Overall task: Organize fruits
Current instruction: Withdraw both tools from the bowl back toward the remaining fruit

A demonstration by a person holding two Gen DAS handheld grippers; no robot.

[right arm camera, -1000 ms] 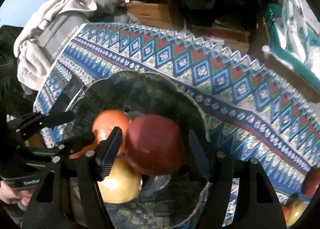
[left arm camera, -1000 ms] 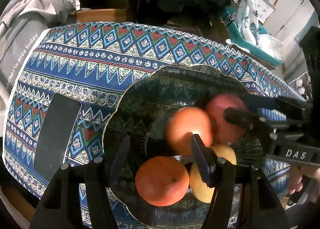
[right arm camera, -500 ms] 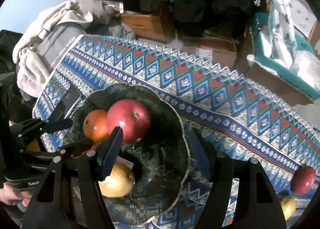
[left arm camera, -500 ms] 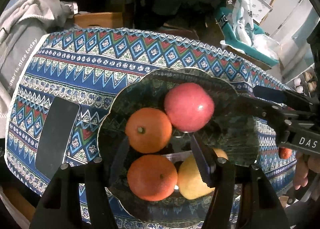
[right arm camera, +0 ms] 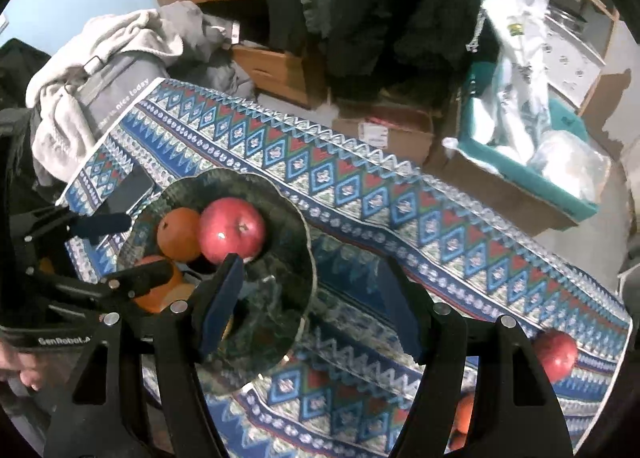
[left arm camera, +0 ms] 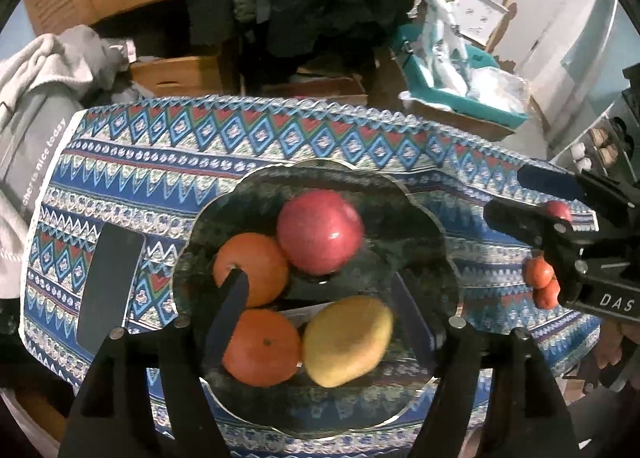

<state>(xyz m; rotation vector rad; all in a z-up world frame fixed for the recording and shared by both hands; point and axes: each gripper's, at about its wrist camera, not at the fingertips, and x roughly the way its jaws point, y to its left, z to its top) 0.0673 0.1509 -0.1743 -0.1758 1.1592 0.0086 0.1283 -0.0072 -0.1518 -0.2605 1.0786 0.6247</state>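
We judge the job about half done. Four fruits sit in the bowl (left arm camera: 424,218): a red apple (left arm camera: 320,232), two oranges (left arm camera: 252,268) and a yellow fruit (left arm camera: 348,340). Right of the bowl, another apple (right arm camera: 556,354) and small oranges (left arm camera: 540,282) wait on the counter (right arm camera: 400,194). Our left gripper (left arm camera: 320,314) and right gripper (right arm camera: 310,306) hold their jaws apart, empty.

A glossy, dark, seemingly glass bowl (left arm camera: 420,214) sits near the front edge of the woven patterned tablecloth (left arm camera: 168,146), holding a shiny smooth red apple (left arm camera: 320,232), dimpled matt oranges (left arm camera: 260,346) and a dull yellow fruit (left arm camera: 348,340), beside a smooth black phone (left arm camera: 108,286).
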